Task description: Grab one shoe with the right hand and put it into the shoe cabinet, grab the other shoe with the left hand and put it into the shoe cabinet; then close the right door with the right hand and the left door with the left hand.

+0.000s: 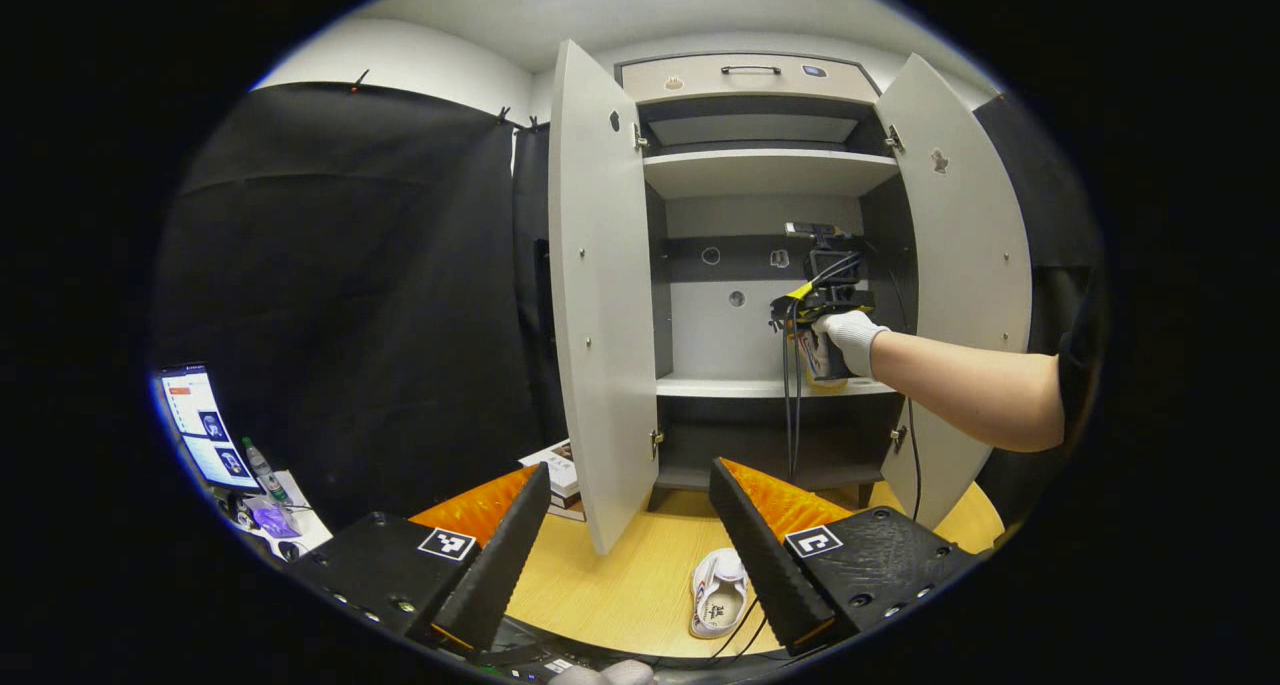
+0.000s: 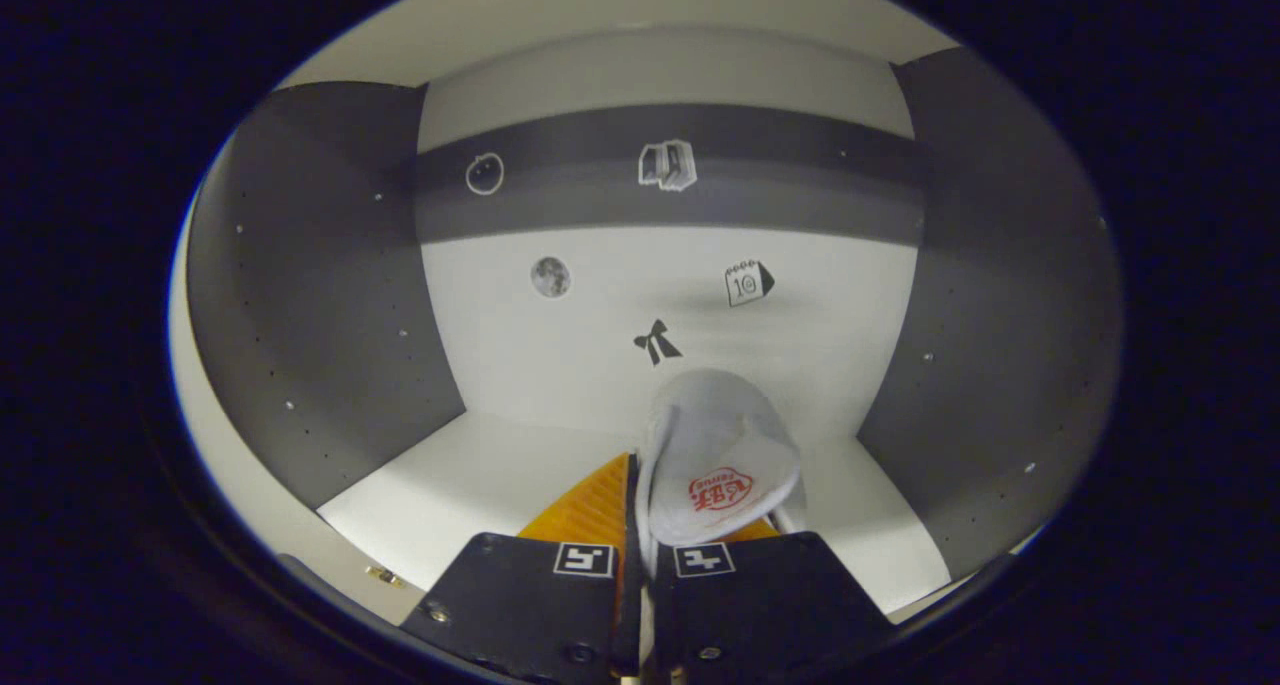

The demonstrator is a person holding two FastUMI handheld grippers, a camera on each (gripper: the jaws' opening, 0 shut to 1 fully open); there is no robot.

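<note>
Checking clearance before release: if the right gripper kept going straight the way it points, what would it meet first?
Probably the shoe cabinet's back wall. The right gripper is shut on a white shoe whose toe leads, so the shoe would touch first, near the bow sticker. The remaining gap is hard to judge.

At the lower left of the left gripper view, a lit monitor stands tilted, with a small bottle just beside it to the right. Near the centre bottom, a stack of books lies on the wooden table. Black cloth covers the left side.
</note>
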